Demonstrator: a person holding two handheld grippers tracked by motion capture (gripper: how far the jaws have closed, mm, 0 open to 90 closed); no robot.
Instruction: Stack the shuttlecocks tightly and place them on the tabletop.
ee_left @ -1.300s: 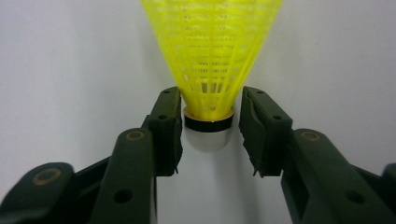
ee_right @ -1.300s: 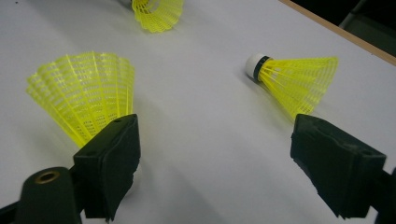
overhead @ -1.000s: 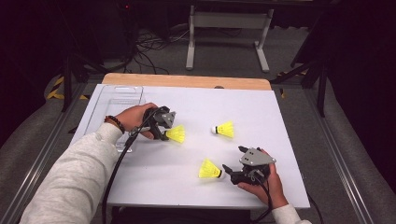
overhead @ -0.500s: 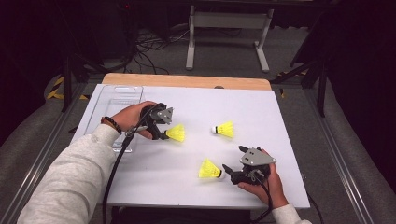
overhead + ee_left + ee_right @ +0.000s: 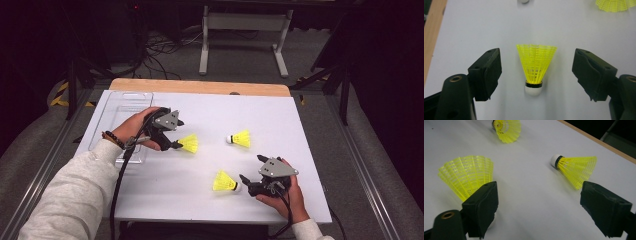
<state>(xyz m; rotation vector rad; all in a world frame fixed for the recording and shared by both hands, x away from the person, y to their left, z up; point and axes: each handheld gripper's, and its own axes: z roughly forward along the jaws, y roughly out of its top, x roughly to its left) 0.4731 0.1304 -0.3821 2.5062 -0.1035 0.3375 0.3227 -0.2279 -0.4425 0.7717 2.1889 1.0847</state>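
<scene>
Three yellow shuttlecocks lie on the white table [image 5: 210, 112]. One shuttlecock [image 5: 188, 143] lies just in front of my left gripper [image 5: 177, 136]. In the left gripper view this shuttlecock [image 5: 536, 66] rests between the wide-apart jaws of the left gripper [image 5: 536, 60], cork toward the camera, touching neither jaw. A second shuttlecock [image 5: 225, 181] lies just left of my right gripper [image 5: 245, 184]. In the right gripper view the right gripper [image 5: 539, 192] is open, and that shuttlecock [image 5: 466, 176] lies partly behind the left jaw. The third shuttlecock [image 5: 240, 138] lies apart in the middle [image 5: 576, 168].
A clear plastic tray [image 5: 120, 107] sits at the table's back left, beside the left hand. A wooden strip [image 5: 200, 86] runs along the far edge. Beyond it stand a metal frame [image 5: 245, 30] and floor cables. Cables trail from both grippers toward the person.
My left gripper has edged slightly back to the left, away from its shuttlecock. The shuttlecocks and the right gripper have not moved.
</scene>
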